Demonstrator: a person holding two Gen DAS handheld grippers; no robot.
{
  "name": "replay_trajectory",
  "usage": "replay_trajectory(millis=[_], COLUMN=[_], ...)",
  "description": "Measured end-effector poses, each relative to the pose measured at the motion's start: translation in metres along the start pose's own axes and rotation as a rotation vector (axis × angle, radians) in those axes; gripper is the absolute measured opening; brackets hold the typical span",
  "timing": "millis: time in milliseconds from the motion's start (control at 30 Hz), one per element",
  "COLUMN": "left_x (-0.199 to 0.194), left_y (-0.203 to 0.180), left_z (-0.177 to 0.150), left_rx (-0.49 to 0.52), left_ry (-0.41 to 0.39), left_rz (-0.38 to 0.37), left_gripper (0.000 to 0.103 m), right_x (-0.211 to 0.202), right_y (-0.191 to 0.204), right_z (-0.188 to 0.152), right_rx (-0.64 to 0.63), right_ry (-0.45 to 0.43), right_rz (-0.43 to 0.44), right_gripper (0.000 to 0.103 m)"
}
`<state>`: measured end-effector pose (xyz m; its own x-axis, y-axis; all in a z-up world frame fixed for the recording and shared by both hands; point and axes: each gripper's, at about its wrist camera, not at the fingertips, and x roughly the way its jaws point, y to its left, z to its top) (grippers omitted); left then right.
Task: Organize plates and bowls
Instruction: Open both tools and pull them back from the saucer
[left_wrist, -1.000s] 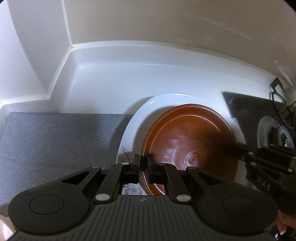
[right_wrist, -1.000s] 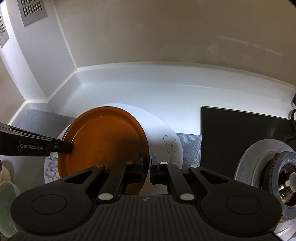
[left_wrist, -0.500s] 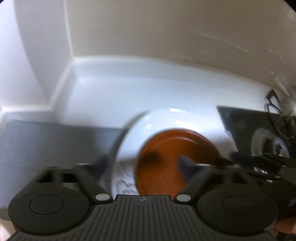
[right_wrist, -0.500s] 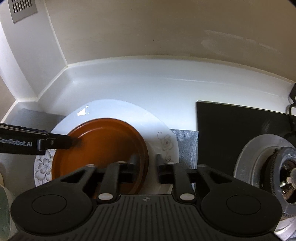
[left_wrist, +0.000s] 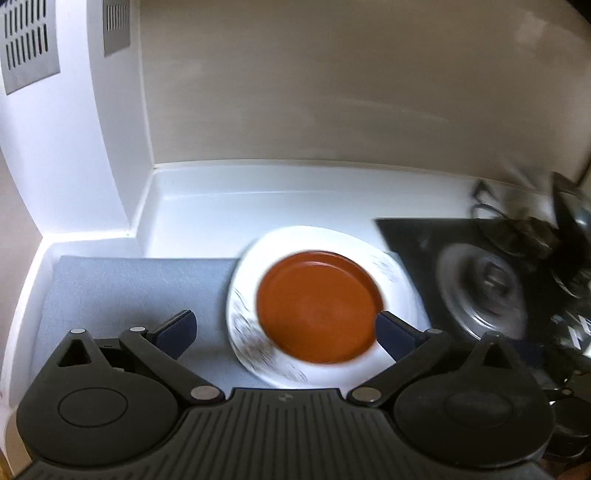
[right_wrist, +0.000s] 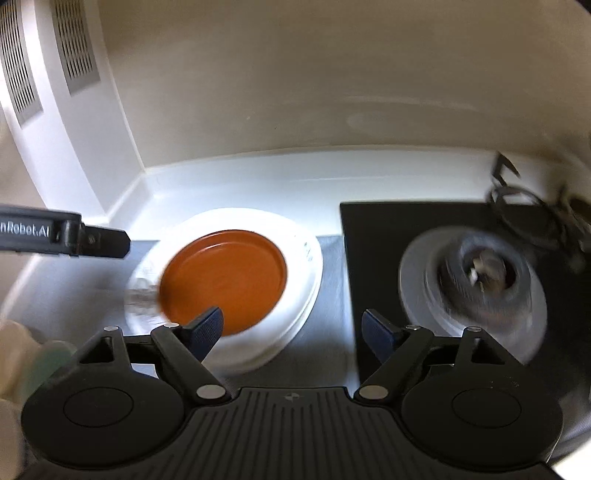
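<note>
Both the left gripper and the right gripper have just been opening; their jaws stand wide with nothing between the pads. Beyond them, the round brown plastic plate lies flat on the larger white floral ceramic plate, which sits on the grey mat just beside the black stove top.

Motion blur smears the floral print on the white plate; pattern unreadable in both views. Stove burner blurred, its near edge hidden behind the right gripper body. Pale and green objects at the near left edge, cut off and too smeared to identify. Dark tangle far right, indistinct.
</note>
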<state>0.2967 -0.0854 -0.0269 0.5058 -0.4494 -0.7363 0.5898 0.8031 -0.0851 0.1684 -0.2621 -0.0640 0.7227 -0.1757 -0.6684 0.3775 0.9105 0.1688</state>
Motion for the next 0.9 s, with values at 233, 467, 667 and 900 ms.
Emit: replay_trajectory(millis=[233,467,667,900], left_x=[-0.042,-0.092,-0.110,-0.119], left_y=[-0.012,-0.039,-0.065,-0.081], left_z=[-0.034,-0.048,-0.053,-0.064], left_rx=[0.006,0.030,0.051,0.036], left_ry=[0.005,-0.082,-0.102,-0.096], left_rz=[-0.086,-0.034,0.038,0.071], left_gripper=[0.103,0.103,0.103,0.103], right_x=[-0.065,-0.111,-0.136,-0.152], right_y=[0.008,0.005,-0.018,-0.032], right_z=[-0.040,-0.050,-0.057,-0.064], right_rx=[0.116,0.091,0.102,0.063], right_ry=[0.016,-0.114,-0.189,-0.222], right_rz=[-0.017,0.015,0.052,0.059], right_gripper=[0.088,0.090,0.092,0.093])
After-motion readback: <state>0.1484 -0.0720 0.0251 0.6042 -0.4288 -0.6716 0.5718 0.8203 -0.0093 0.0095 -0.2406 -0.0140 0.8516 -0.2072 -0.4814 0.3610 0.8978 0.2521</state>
